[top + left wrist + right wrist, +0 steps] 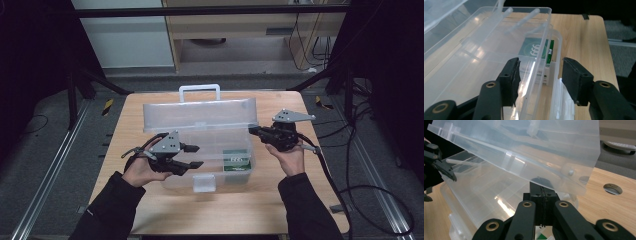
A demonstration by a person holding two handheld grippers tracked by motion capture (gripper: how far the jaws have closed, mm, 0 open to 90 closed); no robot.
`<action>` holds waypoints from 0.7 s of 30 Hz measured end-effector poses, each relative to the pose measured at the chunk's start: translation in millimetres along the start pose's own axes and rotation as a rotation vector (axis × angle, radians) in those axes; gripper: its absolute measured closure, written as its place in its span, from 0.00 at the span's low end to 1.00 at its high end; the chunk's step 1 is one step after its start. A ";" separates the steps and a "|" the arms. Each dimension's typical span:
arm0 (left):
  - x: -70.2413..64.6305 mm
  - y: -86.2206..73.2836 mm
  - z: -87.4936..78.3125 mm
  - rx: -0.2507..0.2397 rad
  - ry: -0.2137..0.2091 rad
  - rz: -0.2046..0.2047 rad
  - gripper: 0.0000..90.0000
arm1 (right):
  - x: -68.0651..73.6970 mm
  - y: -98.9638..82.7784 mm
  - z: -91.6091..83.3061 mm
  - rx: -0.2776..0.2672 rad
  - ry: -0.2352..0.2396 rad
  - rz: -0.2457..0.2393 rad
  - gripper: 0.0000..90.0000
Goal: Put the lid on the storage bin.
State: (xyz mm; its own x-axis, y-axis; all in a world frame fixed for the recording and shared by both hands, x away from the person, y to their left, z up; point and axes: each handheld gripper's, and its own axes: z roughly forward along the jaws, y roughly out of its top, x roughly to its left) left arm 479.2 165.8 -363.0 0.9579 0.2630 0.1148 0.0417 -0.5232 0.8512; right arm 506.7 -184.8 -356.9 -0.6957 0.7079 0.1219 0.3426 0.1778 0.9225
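while jaws straddle box wall (541, 50) | left gripper (540, 80) apart; green pack (534, 47) inside

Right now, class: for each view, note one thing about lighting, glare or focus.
High view: the table is lit, the surroundings fall dark. Left gripper view: bright glare streaks the clear box; the green pack inside looks soft. Right gripper view: the raised lid shows pale reflections, and the near black jaws look slightly soft.
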 end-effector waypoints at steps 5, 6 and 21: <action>-1.9 -6.8 -5.2 -0.058 0.039 -0.081 0.50 | 0.6 -0.6 -0.2 0.005 -0.001 -0.005 1.00; -2.3 -8.3 -6.4 -0.068 0.052 -0.093 0.50 | 0.7 -0.9 -0.2 0.006 -0.001 -0.006 1.00; -4.8 -28.2 -38.1 -0.108 0.257 -0.205 0.58 | 0.9 -3.1 0.4 0.029 0.008 -0.006 1.00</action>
State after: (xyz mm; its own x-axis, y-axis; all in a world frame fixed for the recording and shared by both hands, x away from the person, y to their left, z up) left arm 462.6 210.2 -368.1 0.8295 0.5563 0.0493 0.1820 -0.3529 0.9178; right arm 505.3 -184.5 -359.8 -0.7023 0.7017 0.1196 0.3569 0.2017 0.9121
